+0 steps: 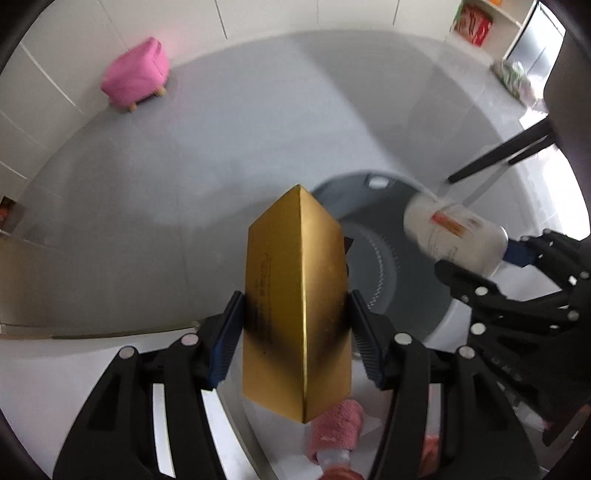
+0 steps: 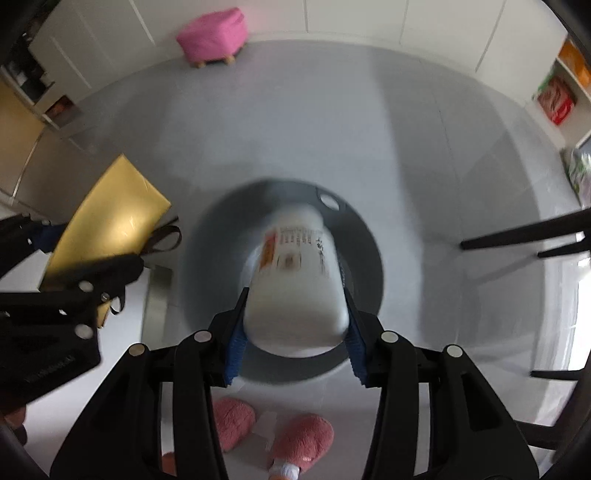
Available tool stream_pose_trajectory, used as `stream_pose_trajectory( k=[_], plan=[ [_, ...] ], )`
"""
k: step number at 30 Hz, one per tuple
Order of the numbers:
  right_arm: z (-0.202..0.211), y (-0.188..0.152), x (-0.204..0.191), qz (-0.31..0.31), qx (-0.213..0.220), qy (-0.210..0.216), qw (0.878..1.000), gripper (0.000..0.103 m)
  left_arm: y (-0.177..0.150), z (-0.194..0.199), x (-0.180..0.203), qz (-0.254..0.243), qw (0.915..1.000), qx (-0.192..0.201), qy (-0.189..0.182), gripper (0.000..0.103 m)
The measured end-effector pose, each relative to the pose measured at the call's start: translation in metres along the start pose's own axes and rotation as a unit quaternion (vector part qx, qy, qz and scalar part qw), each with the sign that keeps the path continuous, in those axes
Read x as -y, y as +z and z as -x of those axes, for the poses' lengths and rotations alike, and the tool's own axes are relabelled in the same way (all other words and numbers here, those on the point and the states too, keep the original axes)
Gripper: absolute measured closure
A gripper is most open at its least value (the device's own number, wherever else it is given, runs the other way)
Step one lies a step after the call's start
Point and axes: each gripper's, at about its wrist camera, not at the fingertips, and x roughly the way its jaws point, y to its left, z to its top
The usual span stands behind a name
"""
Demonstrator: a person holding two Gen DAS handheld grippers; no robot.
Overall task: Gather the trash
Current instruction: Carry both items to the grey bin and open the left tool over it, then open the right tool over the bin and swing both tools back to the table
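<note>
My left gripper [image 1: 295, 299] is shut on a gold rectangular box [image 1: 291, 288], one edge of the box facing the camera. The box hangs beside the left rim of a round grey bin [image 1: 373, 266] on the floor. My right gripper [image 2: 295, 295] grips a white plastic bottle [image 2: 295, 273] with a printed label, its pads against the bottle's sides near the base. The bottle points down into the grey bin [image 2: 221, 229], straight over its opening. The right wrist view shows the gold box [image 2: 110, 218] to the left in the left gripper [image 2: 85, 247].
A pink stool [image 2: 212, 35] stands on the grey floor by white cabinets. Black chair legs [image 2: 524, 232] reach in from the right. A person's pink slippers [image 2: 299, 439] are just behind the bin. Shelves with a red package [image 2: 556, 101] are at the far right.
</note>
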Motion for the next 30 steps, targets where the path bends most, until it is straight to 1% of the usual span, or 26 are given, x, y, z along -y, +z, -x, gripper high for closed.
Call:
stream_pose_trajectory(
  k=[1, 3, 6, 10, 12, 13, 17, 19, 21, 23, 25, 26, 29, 30],
  plan=[
    [-0.012, 0.002, -0.001, -0.005, -0.001, -0.002, 1.000, 0.050, 0.000, -0.013, 0.002, -0.004, 1.0000, -0.004, -0.001, 0.046],
    [-0.026, 0.000, 0.003, -0.009, -0.003, -0.008, 1.000, 0.049, 0.000, -0.033, 0.010, -0.009, 0.9999, -0.008, -0.004, 0.046],
    [-0.034, 0.000, 0.013, -0.018, -0.006, -0.011, 1.000, 0.049, 0.001, -0.048, 0.021, -0.018, 0.9998, -0.011, -0.008, 0.046],
    [-0.032, 0.003, 0.016, -0.026, -0.010, -0.017, 0.999, 0.049, 0.008, -0.064, 0.031, -0.025, 0.9994, -0.016, -0.015, 0.045],
    [-0.025, -0.013, 0.030, -0.027, -0.010, -0.022, 0.999, 0.049, 0.015, -0.066, 0.035, -0.031, 0.9989, -0.030, -0.016, 0.045],
    [-0.021, -0.014, 0.031, -0.027, -0.011, -0.025, 0.999, 0.049, 0.014, -0.074, 0.032, -0.033, 0.9988, -0.034, -0.015, 0.045],
    [0.004, -0.023, 0.040, -0.043, -0.009, -0.029, 0.999, 0.049, 0.017, -0.056, 0.034, -0.047, 0.9980, -0.040, -0.010, 0.045],
    [0.024, -0.023, 0.043, -0.054, -0.005, -0.031, 0.998, 0.049, 0.020, -0.036, 0.038, -0.063, 0.9972, -0.039, -0.009, 0.043],
    [0.049, -0.022, 0.042, -0.064, 0.002, -0.035, 0.997, 0.048, 0.022, -0.009, 0.039, -0.075, 0.9965, -0.038, -0.010, 0.031],
    [0.075, -0.020, 0.041, -0.073, 0.011, -0.038, 0.997, 0.046, 0.024, 0.023, 0.042, -0.090, 0.9953, -0.034, -0.010, 0.031],
    [0.113, -0.022, 0.042, -0.087, 0.021, -0.039, 0.995, 0.046, 0.024, 0.052, 0.050, -0.106, 0.9940, -0.028, -0.006, 0.031],
    [0.129, -0.022, 0.042, -0.094, 0.025, -0.039, 0.995, 0.046, 0.026, 0.073, 0.053, -0.117, 0.9929, -0.020, -0.005, 0.031],
    [0.191, -0.027, 0.042, -0.123, 0.042, -0.043, 0.991, 0.046, 0.028, 0.125, 0.069, -0.148, 0.9889, -0.001, -0.007, 0.031],
    [0.217, -0.030, 0.043, -0.136, 0.050, -0.046, 0.988, 0.046, 0.030, 0.149, 0.076, -0.163, 0.9866, 0.008, -0.009, 0.031]
  ],
)
